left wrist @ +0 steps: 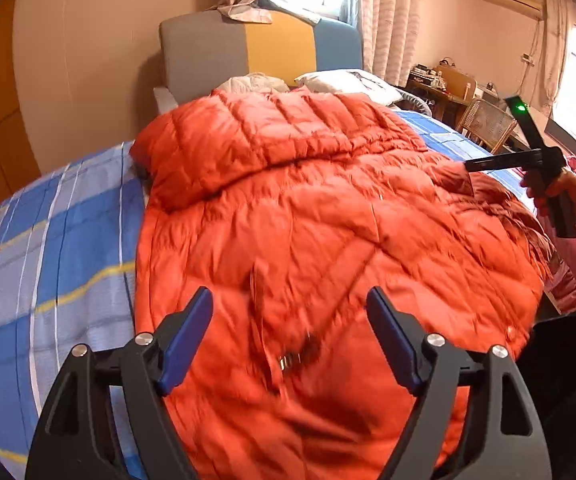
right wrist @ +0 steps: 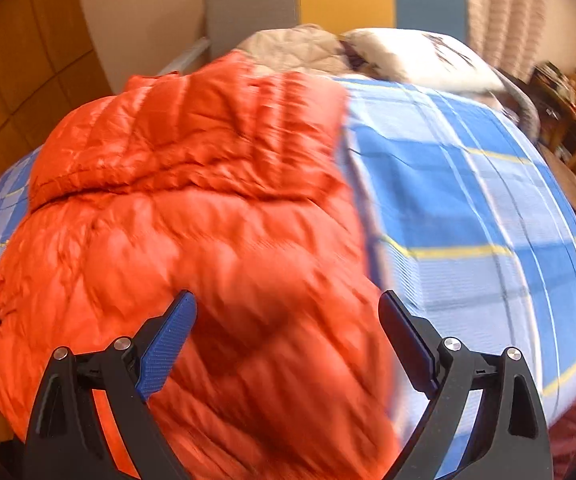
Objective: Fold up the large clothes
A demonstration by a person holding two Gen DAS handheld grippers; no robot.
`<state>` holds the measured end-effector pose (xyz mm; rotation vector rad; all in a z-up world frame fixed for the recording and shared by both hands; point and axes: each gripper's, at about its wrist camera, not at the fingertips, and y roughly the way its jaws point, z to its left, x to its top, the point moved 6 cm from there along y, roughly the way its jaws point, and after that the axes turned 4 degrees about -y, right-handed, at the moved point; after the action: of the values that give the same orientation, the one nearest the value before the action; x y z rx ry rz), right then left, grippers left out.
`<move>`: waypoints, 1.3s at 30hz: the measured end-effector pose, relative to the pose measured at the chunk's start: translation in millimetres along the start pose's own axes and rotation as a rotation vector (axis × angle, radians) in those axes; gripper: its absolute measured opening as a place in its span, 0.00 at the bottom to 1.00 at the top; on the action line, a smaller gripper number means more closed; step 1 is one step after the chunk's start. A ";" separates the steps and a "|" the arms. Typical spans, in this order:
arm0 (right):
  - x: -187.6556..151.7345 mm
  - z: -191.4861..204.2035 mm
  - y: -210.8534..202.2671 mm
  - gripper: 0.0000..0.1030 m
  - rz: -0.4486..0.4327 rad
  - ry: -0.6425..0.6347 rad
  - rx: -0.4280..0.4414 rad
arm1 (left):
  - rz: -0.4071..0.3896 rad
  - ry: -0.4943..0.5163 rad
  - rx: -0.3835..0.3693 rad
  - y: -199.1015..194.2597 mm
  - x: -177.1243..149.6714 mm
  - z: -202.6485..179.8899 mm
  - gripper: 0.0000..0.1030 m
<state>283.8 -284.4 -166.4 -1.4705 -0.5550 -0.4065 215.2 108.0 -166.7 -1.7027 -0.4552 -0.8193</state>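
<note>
An orange quilted down jacket (left wrist: 308, 220) lies spread across a bed covered with a blue, white and yellow checked sheet (left wrist: 48, 248). We judge it is laid flat like this so its edges can be lifted and folded over. Its hood or upper part lies doubled back at 12 o'clock, towards the grey, yellow and blue padded headboard (left wrist: 248, 44), with white pillows (left wrist: 344, 82) just beyond it.

In the left wrist view, our left claw (left wrist: 290, 336) hangs above the near part of the jacket at 6 o'clock, its blue-padded fingers (left wrist: 186, 340) spread wide and gripping nothing. At 3 o'clock we see our right hand (left wrist: 556, 192) holding the other black tool above the jacket's right edge.

In the right wrist view, our right claw (right wrist: 288, 340) is likewise wide open and empty, poised over the jacket's right border where orange meets the sheet. The picture is blurred, so we cannot tell whether the fingers touch the fabric. We judge both claws are placed to grasp opposite sides.
</note>
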 end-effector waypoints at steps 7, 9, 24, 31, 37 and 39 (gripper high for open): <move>-54.7 -33.8 -11.4 0.89 0.048 0.089 0.021 | 0.036 -0.141 0.024 -15.3 -45.4 20.3 0.78; -70.6 -35.7 -14.3 0.89 0.063 0.110 0.056 | 0.044 -0.194 0.010 -20.6 -59.7 25.8 0.78; -135.7 -0.5 -31.7 0.63 0.131 0.086 0.245 | 0.108 -0.227 0.024 -23.5 -89.7 18.2 0.71; -136.8 9.1 -39.4 0.36 0.127 0.014 0.233 | 0.126 -0.161 0.086 -22.3 -92.6 14.5 0.44; -135.3 9.1 -43.8 0.25 0.126 -0.012 0.224 | 0.102 -0.114 0.106 -31.0 -88.9 12.0 0.14; -133.8 8.8 -47.4 0.21 0.117 -0.011 0.225 | 0.093 -0.102 0.109 -34.8 -87.3 10.8 0.08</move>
<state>147.1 -289.1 -205.2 -1.2823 -0.5030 -0.2360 135.2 138.1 -207.2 -1.6565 -0.4780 -0.6308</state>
